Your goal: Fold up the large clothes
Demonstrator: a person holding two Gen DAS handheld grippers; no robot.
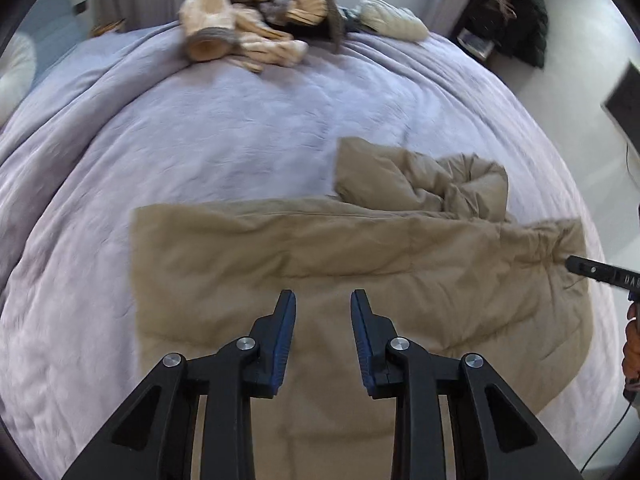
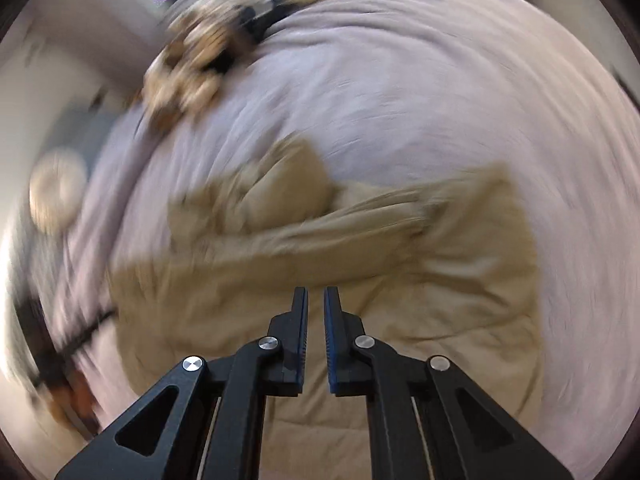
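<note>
A tan padded jacket lies spread flat on the lilac bed cover, with a crumpled sleeve or hood bunched at its far right. My left gripper hovers over the jacket's near middle, open, with nothing between its blue pads. The right gripper's black fingers reach in from the right, at the jacket's puckered right edge. In the blurred right wrist view the right gripper hangs above the jacket, its jaws nearly together with only a thin slit and no cloth in it.
A pile of beige and brown clothes sits at the bed's far end, beside a cream garment. Dark clothing hangs by the wall on the right. An orange-gloved hand shows at the right edge.
</note>
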